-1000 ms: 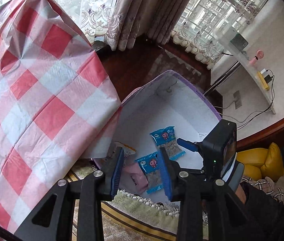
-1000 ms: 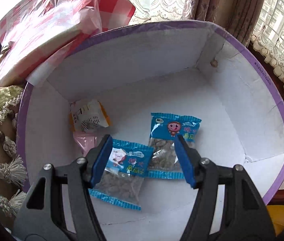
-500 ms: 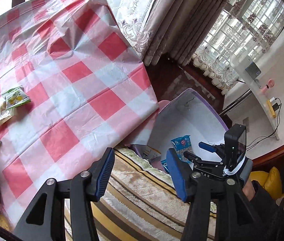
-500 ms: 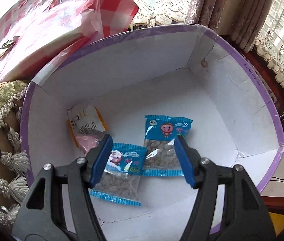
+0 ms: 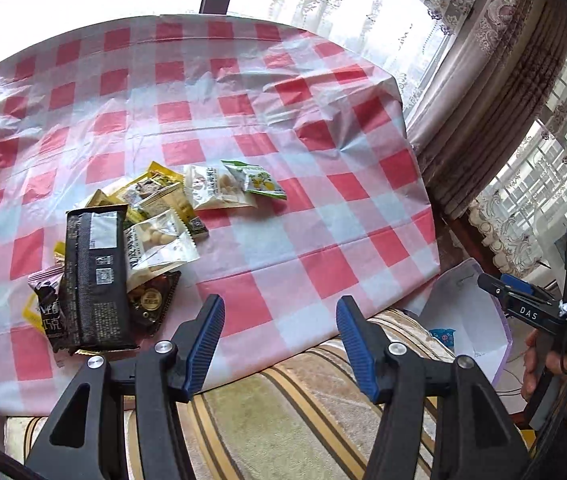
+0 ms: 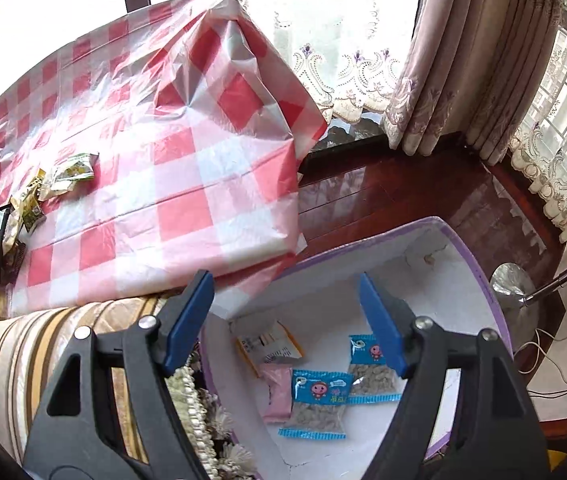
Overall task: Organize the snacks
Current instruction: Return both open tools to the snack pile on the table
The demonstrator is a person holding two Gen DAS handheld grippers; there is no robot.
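Note:
A pile of snack packets (image 5: 131,240) lies on the red-and-white checked tablecloth (image 5: 283,128), with a long black packet (image 5: 91,276) at its front. My left gripper (image 5: 279,344) is open and empty, above the table's near edge, to the right of the pile. My right gripper (image 6: 283,328) is open and empty above the purple-rimmed white box (image 6: 479,280) beside the table. Inside the box lie two blue packets (image 6: 319,400), a pink one (image 6: 277,392) and an orange-edged one (image 6: 267,344). The pile also shows in the right wrist view (image 6: 35,200).
A striped gold cloth with tassels (image 5: 283,412) hangs under the tablecloth at the near edge. Dark wooden floor (image 6: 383,200) and curtains (image 6: 443,60) lie behind the box. The right gripper's body and hand show in the left wrist view (image 5: 543,320).
My left gripper has swung up and left from over the box to over the table, bringing the snack pile into view. My right gripper has risen and pulled back from the box.

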